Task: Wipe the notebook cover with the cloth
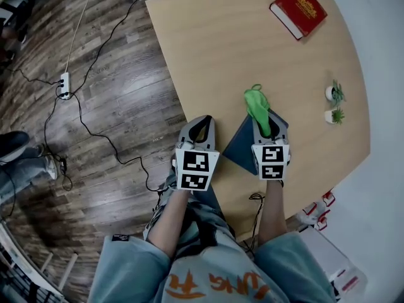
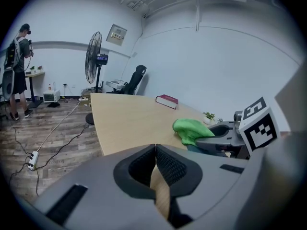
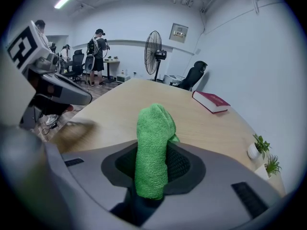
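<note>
Right gripper [image 3: 153, 150]: held the green cloth [image 3: 153, 123], soft, light, bunched between its jaws. Left gripper [image 2: 156, 148]: closed, empty. Notebook [image 1: 242, 146]: looked stiff, smooth-covered; best steadied at its near edge.

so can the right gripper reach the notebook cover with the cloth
Probably yes: the right gripper, shut on the green cloth, hangs over the dark blue notebook, with nothing between them.
</note>
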Demonstrator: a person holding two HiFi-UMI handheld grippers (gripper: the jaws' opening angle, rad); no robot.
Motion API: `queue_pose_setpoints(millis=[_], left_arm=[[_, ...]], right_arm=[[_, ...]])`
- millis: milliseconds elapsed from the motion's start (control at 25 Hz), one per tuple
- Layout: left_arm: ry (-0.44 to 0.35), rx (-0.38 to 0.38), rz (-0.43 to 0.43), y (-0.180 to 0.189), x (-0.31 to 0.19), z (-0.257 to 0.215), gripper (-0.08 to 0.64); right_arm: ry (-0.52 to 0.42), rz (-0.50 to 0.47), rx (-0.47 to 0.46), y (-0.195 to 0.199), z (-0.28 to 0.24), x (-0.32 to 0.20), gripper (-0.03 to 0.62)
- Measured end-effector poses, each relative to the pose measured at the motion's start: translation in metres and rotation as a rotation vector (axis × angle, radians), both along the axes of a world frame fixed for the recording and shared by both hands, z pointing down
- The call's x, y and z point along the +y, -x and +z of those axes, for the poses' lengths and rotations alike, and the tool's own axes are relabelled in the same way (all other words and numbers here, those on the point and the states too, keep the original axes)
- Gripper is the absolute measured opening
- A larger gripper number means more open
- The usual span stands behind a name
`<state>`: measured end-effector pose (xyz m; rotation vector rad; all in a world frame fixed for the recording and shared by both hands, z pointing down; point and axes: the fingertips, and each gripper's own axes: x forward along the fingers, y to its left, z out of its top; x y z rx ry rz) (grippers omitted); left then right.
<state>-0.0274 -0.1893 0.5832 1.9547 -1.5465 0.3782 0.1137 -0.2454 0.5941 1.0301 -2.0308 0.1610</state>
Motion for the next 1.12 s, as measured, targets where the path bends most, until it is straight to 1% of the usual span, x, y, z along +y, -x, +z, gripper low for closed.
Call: queue_pose_setpoints(millis=[600, 1120], left_arm=[[0.003, 0.019, -0.011, 0.009, 0.037, 0.001, 0.021], [-0.008, 0.026, 0.016, 0.004, 0.061, -0.003, 0.021]], right_arm=[[0.019, -0.019, 0.001, 0.016, 0.001, 0.047, 0.109], [0.031, -0.011, -0.013, 0.024, 0.002, 0.084, 0.109]])
